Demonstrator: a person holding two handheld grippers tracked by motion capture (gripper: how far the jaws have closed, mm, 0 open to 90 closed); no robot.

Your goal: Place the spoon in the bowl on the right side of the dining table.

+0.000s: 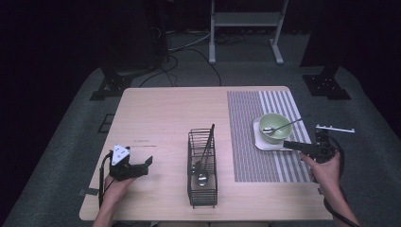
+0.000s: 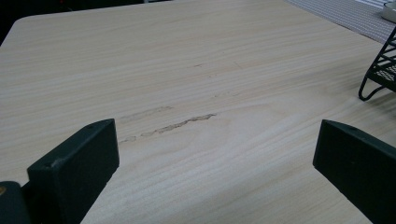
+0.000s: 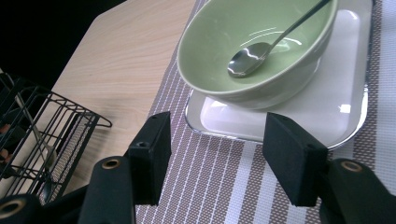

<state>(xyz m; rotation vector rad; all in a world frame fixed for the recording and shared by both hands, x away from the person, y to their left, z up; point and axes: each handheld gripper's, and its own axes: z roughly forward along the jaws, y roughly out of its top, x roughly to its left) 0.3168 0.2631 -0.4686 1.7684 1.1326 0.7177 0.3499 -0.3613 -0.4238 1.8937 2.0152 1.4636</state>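
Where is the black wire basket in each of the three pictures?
High view: the black wire basket stands at the table's front middle, between the two grippers.
Left gripper view: just its corner and foot peek in at the right edge.
Right gripper view: it sits at the left edge, holding utensils.
Shared landmark: the striped placemat lies beside the basket.
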